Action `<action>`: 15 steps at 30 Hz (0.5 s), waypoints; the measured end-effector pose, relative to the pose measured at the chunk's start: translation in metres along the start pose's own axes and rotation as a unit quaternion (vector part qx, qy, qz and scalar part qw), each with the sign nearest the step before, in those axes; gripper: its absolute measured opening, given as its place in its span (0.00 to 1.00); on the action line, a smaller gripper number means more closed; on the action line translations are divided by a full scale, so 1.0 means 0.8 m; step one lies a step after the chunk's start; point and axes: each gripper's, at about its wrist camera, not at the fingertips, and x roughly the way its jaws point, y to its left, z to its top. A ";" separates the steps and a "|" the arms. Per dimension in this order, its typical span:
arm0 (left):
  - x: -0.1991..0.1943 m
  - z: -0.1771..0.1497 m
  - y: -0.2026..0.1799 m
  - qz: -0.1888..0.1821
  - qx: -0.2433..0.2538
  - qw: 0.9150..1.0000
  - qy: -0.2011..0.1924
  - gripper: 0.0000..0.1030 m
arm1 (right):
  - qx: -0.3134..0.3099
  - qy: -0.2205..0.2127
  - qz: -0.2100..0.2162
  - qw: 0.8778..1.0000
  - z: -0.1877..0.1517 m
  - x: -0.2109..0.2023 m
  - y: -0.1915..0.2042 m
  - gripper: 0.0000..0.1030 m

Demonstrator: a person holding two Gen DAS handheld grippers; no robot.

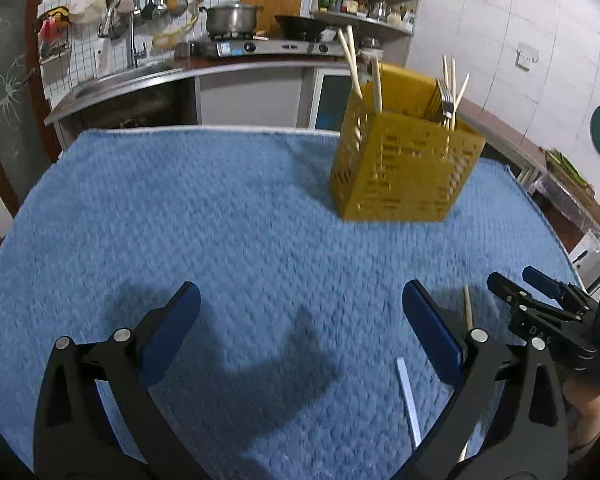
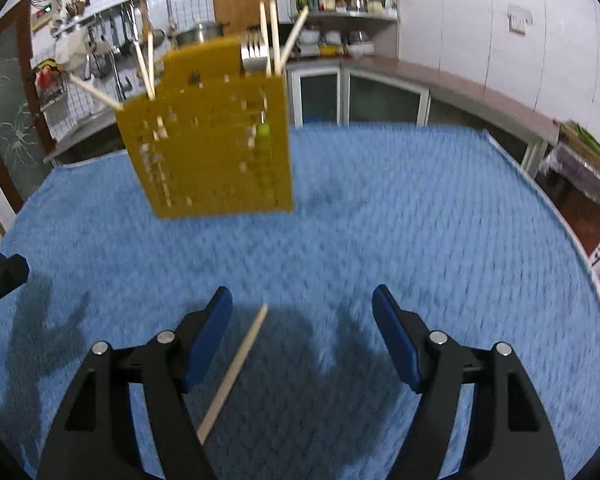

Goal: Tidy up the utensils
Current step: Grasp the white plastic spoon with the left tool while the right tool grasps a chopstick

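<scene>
1. Utensils mostly stand sorted in the yellow holder (image 1: 404, 160) near the far edge of the blue towel (image 1: 220, 208): chopsticks (image 1: 354, 66) in one compartment, forks (image 1: 446, 98) with more sticks in another, kept upright by its walls.
2. One loose chopstick (image 2: 232, 372) lies flat on the towel, partly between my right gripper (image 2: 302, 340) jaws, nearer the left pad and not touching it.
3. A metal strip (image 1: 408, 400), likely a utensil handle, lies just beside my left gripper (image 1: 300, 344).
4. Both grippers' jaws stand apart, holding nothing.
5. I judge the chopstick is next.
6. Open towel lies between grippers and holder, so the path is free; table edges are well off.
</scene>
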 end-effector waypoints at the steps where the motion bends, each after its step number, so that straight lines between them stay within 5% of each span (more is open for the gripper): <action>1: 0.002 -0.005 0.000 0.000 -0.001 1.000 0.007 0.95 | 0.001 0.008 -0.001 1.000 -0.002 0.003 0.002 0.69; 7: 0.011 -0.022 -0.005 0.005 0.000 1.000 0.028 0.95 | 0.002 0.035 0.002 0.999 -0.020 0.018 0.021 0.67; 15: 0.018 -0.030 -0.003 0.010 -0.002 0.999 0.037 0.95 | 0.003 0.047 -0.005 0.999 -0.024 0.024 0.030 0.42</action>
